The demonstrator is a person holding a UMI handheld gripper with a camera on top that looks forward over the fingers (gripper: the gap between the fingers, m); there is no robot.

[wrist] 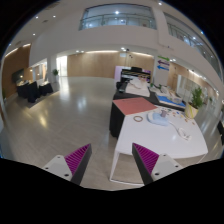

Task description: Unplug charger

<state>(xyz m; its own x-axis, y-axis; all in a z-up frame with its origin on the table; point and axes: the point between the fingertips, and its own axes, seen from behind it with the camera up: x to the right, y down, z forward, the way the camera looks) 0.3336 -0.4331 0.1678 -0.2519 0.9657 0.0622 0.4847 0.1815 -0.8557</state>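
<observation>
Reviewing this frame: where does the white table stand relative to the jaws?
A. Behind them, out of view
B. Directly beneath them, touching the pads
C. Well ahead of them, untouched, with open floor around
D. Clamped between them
C. The gripper has its jaws apart and holding nothing, while the white table stands ahead of them and slightly to the right, bearing a reddish sheet at its far end.

White table (160, 138) with a reddish mat (133, 106), magenta-striped pads (78, 157), perhaps beige floor (60, 115).
</observation>
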